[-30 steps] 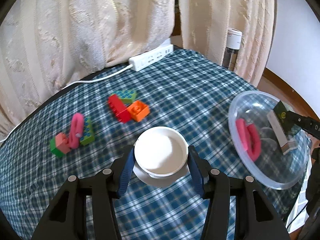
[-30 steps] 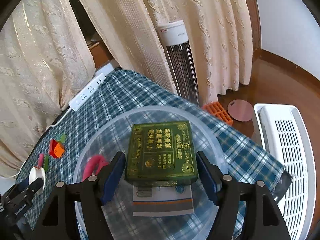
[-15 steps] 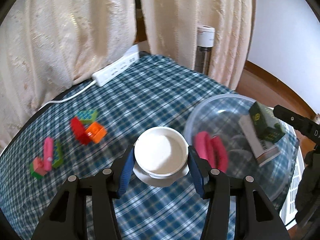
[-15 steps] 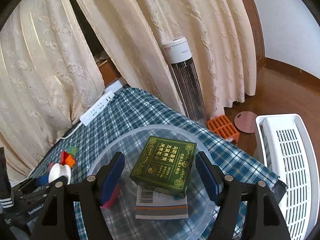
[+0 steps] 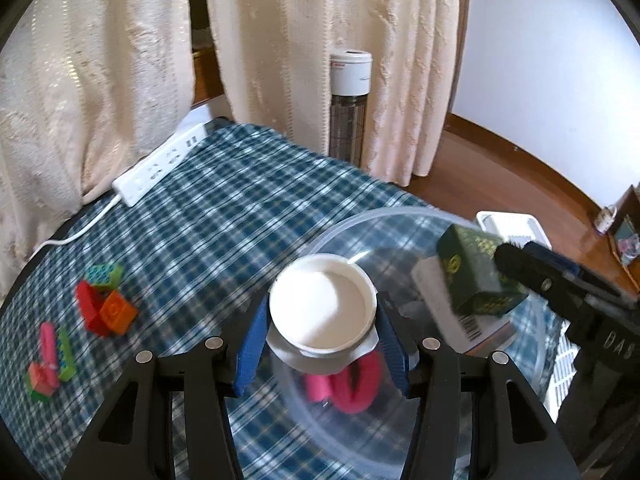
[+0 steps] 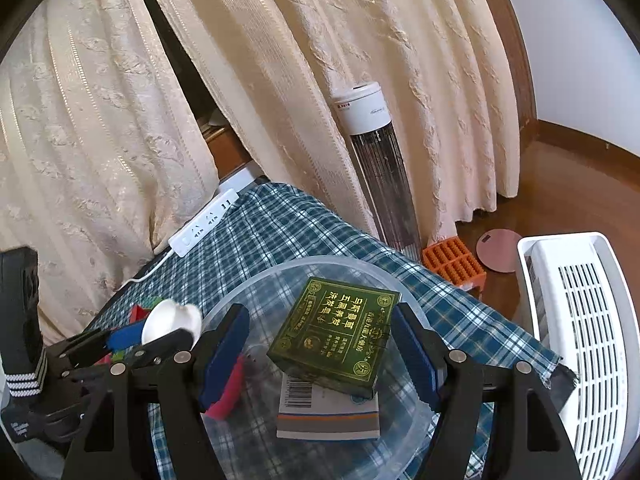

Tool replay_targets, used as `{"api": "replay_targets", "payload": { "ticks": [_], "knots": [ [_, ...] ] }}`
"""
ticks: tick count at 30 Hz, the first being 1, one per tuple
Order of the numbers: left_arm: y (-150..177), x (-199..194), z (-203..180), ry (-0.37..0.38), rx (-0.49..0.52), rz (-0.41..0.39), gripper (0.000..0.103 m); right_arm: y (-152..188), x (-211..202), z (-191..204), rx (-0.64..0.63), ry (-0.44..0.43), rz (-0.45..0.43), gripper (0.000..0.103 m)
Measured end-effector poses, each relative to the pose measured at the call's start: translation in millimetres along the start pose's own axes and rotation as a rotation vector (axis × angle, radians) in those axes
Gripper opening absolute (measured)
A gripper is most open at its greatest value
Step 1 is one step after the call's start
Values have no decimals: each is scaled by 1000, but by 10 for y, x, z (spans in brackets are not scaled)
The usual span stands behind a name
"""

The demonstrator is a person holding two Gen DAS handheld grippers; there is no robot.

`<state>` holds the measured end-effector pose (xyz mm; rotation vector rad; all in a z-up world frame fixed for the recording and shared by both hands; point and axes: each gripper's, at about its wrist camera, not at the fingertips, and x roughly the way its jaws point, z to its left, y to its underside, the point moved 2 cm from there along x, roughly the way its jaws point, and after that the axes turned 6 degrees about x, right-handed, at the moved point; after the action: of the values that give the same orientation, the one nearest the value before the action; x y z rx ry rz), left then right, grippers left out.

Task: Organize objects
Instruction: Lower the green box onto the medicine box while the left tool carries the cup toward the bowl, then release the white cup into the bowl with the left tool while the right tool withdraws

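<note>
While we tilt our left gripper (image 5: pixel 320 340) steeply down over the near rim of the clear plastic bowl (image 5: pixel 532 364), its blue-padded fingers (image 5: pixel 251 340) flank a small round white cup (image 5: pixel 322 312) with a smooth matte top and a thin flange beneath. The jaws are easing apart, yet both pads look to be touching the cup's sides.

Our right gripper (image 6: pixel 320 352) points down at a gentler slant into the same bowl (image 6: pixel 256 288). Its fingers (image 6: pixel 414 352) stand wide and bare on either side of a flat green box (image 6: pixel 340 336) printed in gold, with clear gaps between pads and box. That box lies askew on a white carton (image 6: pixel 328 416) with a barcode, both inside the bowl.

A soft pink looped piece (image 5: pixel 348 384) also lies in the bowl, under the white cup.

On the blue-and-white checked cloth of the desk (image 5: pixel 224 216), well apart from the bowl, we see a cluster of red, orange and green studded blocks (image 5: pixel 105 304) and, nearer the edge, another pink piece on green blocks (image 5: pixel 50 360). A white power strip (image 5: pixel 160 164) rests at the far edge, by the cream curtains (image 5: pixel 100 60).
</note>
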<state>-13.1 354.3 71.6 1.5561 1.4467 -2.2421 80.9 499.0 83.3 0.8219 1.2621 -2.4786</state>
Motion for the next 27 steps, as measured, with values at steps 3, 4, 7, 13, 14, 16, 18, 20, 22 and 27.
{"api": "replay_targets", "payload": {
  "ticks": [3,4,7,13,14,16,18,20,22,27],
  "knots": [
    [-39,-5,14,24,-21,-12,69,10,4,12,-3,-2,2,77],
    [-38,-16,30,23,-29,-19,70,14,3,19,-3,-2,2,77],
    [-10,-28,91,13,-40,-16,70,16,13,40,-3,-4,5,77],
    [104,-66,264,-29,-87,-3,70,54,21,138,-15,-15,12,77],
    [126,-70,282,-38,-89,-2,70,60,17,161,-18,-17,12,77],
    [176,-90,312,-54,-92,1,70,64,9,193,-22,-20,12,77],
    [212,-112,335,-62,-95,3,70,71,-9,223,-26,-23,10,77],
    [260,-140,370,-71,-99,4,70,78,-21,251,-28,-24,8,77],
    [302,-170,413,-81,-108,6,70,91,-34,283,-31,-26,7,77],
    [410,-246,564,-97,-146,9,70,128,-56,418,-50,-40,9,77]
  ]
}}
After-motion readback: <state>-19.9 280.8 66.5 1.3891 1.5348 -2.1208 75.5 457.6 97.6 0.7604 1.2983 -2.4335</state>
